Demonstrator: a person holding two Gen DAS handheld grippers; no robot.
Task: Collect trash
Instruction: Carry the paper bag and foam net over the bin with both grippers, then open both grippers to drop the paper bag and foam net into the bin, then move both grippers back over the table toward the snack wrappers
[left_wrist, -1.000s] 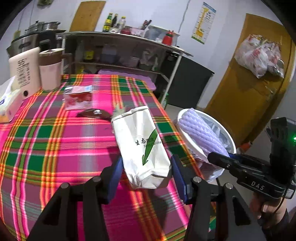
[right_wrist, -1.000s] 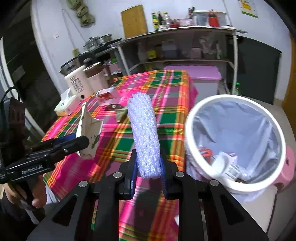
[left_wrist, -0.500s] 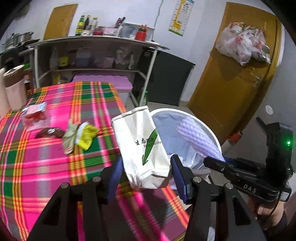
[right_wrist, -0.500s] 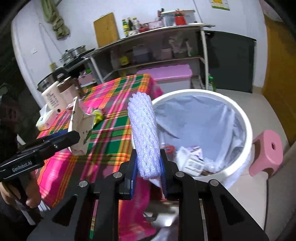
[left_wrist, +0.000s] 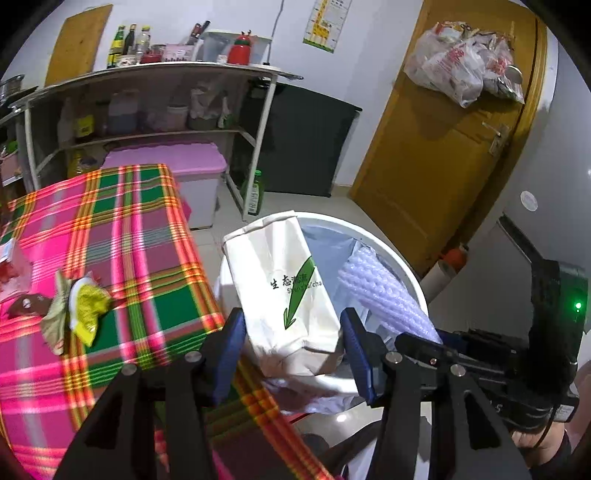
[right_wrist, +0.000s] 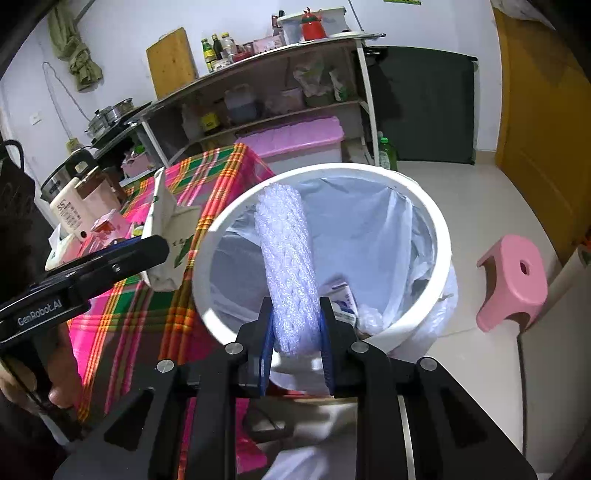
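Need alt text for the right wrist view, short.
The right tongs grip a white foam net sleeve over the open white trash bin. At left, the left tongs hold a white paper bag above the plaid tablecloth.

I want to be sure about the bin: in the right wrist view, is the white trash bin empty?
No: inside the lined white trash bin a small box and crumpled wrappers lie at the bottom.

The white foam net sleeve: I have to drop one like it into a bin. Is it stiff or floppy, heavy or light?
The foam net sleeve probably is light: it juts unsupported from the right gripper. Likely squashy: it looks pinched between the fingers.
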